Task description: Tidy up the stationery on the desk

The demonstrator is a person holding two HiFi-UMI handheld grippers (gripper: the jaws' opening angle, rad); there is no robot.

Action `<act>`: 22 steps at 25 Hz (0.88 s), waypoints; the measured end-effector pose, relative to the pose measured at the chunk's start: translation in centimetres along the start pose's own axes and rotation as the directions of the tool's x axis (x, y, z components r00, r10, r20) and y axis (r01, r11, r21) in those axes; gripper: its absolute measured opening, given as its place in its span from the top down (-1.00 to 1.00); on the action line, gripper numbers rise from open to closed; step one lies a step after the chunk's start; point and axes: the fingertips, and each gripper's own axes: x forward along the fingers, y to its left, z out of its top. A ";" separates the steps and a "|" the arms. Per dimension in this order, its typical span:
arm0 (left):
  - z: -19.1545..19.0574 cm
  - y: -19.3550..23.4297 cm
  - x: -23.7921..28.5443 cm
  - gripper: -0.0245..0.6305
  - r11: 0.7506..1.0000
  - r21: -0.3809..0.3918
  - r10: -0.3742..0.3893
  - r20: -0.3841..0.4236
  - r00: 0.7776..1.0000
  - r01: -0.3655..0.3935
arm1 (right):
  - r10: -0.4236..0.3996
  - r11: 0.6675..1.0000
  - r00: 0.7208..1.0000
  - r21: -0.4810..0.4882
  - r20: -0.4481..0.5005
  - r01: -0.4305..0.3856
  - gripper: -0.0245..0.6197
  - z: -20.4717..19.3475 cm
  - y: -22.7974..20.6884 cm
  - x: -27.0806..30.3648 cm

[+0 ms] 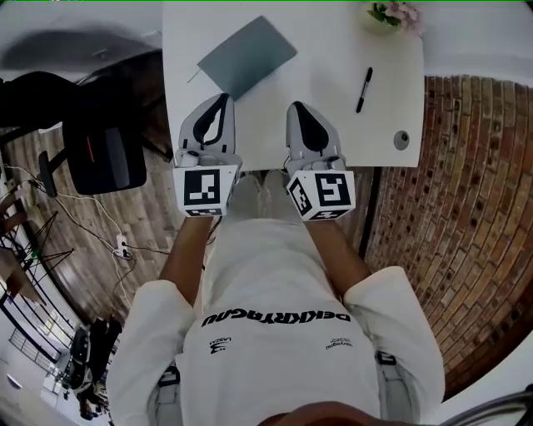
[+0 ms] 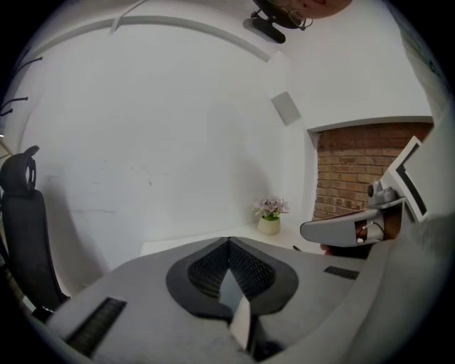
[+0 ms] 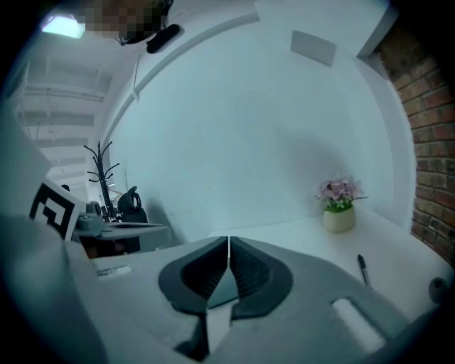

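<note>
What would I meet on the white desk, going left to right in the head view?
grey notebook → black pen → small grey round object

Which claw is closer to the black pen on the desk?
The right claw: the pen lies off to its right. The left claw sits farther away, by the grey notebook.

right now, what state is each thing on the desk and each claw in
notebook: closed, lying flat and askew on the desk
pen: lying flat, apart from the notebook
round grey thing: resting near the desk's right edge
flower pot: upright at the far corner
left claw: shut, empty
right claw: shut, empty
</note>
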 end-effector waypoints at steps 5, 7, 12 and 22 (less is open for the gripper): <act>-3.1 1.6 5.1 0.93 1.000 0.001 -0.025 -0.109 0.994 0.025 | -0.025 0.995 0.998 0.099 -0.059 0.031 0.85 -3.5 -2.0 3.8; -4.2 2.4 6.8 0.93 1.000 -0.016 -0.024 -0.138 0.990 0.022 | -0.046 0.989 0.995 0.133 -0.089 0.058 0.87 -5.0 -2.7 4.9; -6.7 4.2 9.7 0.93 1.000 -0.024 -0.018 -0.204 0.979 0.013 | -0.061 0.971 0.990 0.223 -0.125 0.088 0.84 -7.3 -3.7 7.0; -10.7 6.9 13.6 0.74 0.999 0.001 -0.035 -0.337 0.941 0.037 | -0.081 0.935 0.975 0.323 -0.205 0.145 0.66 -10.9 -4.0 10.5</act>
